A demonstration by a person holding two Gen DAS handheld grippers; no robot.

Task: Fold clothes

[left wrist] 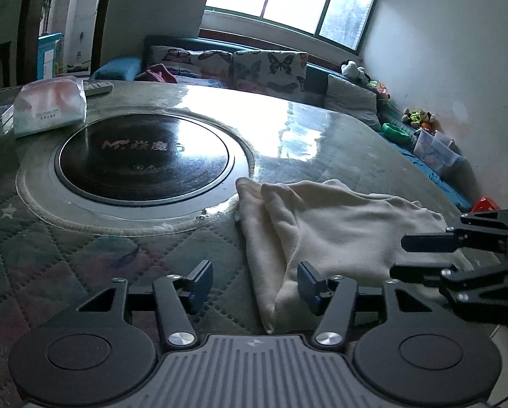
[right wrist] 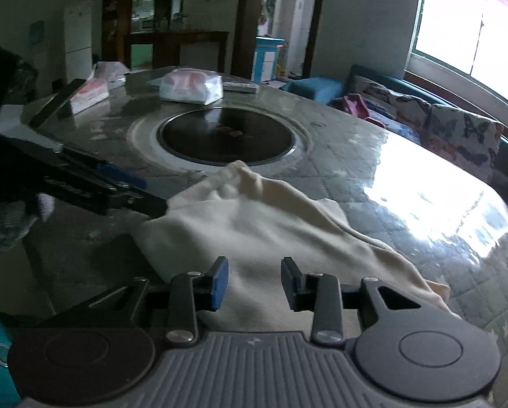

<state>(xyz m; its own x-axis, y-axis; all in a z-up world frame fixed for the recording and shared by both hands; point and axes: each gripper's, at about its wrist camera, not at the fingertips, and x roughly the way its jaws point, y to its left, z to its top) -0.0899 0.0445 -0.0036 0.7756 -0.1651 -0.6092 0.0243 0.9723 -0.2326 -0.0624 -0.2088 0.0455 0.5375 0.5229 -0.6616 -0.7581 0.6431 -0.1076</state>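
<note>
While both tongs — left (left wrist: 252, 285), right (right wrist: 254, 284) — gape empty, the cream garment (left wrist: 325, 231) tapers toward the hob (left wrist: 145, 156).

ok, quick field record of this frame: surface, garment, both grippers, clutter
surface: round table with quilted cover under clear sheet, black round glass hotplate at centre
garment: cream-white soft cloth, partly folded and creased, lying at near edge, one corner by the hotplate rim
left gripper: open, over the cloth's left edge, holding nothing
right gripper: open, above the cloth, holding nothing
clutter: white plastic tissue pack, grey remote control, far side
</note>
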